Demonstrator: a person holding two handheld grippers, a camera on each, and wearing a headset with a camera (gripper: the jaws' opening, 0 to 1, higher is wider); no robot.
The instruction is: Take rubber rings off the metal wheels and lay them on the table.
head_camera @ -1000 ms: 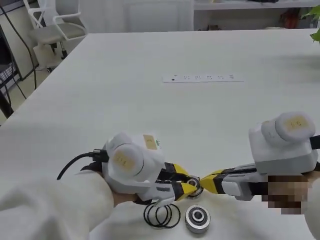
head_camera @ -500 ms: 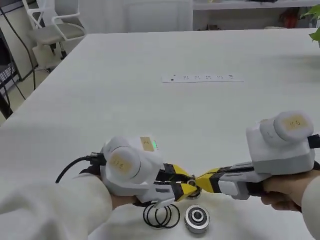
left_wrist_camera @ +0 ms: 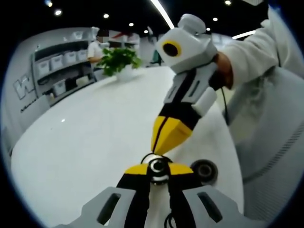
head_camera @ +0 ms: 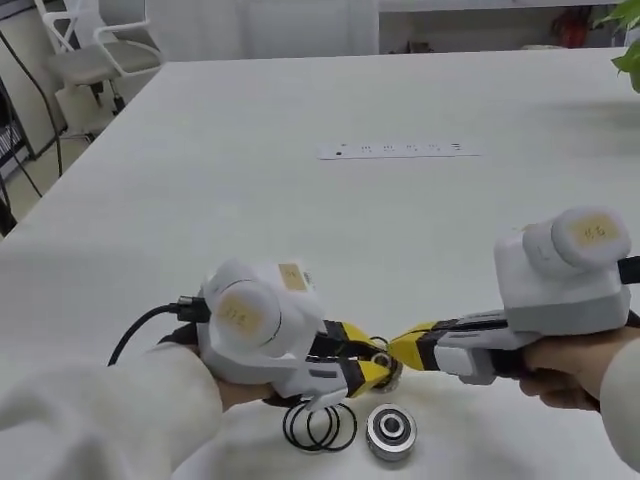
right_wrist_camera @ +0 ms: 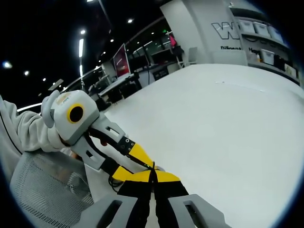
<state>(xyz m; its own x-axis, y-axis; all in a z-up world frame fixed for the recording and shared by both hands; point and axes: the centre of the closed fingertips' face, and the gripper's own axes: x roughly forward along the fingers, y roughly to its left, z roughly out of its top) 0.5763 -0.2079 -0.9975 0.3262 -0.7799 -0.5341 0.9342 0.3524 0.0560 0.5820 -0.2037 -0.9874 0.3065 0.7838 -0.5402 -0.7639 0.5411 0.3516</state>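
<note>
Metal wheel (left_wrist_camera: pixel 157 165) sits lower centre of the left gripper view, clamped by the left gripper (left_wrist_camera: pixel 158 169). The right gripper (right_wrist_camera: pixel 152 175) has its tips together at the wheel's rim. A skewed pull could twist the wheel loose or lose its rubber ring.

On the table (head_camera: pixel 250 180), rubber rings (head_camera: pixel 322 427) lie just left of a metal wheel (head_camera: pixel 391 432).

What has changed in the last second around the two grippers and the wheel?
Very little. The right gripper seems to have risen slightly in the head view, its shut jaws staying at the metal wheel clamped by the left gripper. Nothing was taken or released. The rubber rings on the table and the loose wheel kept their places; the small overall shift is the camera's.
</note>
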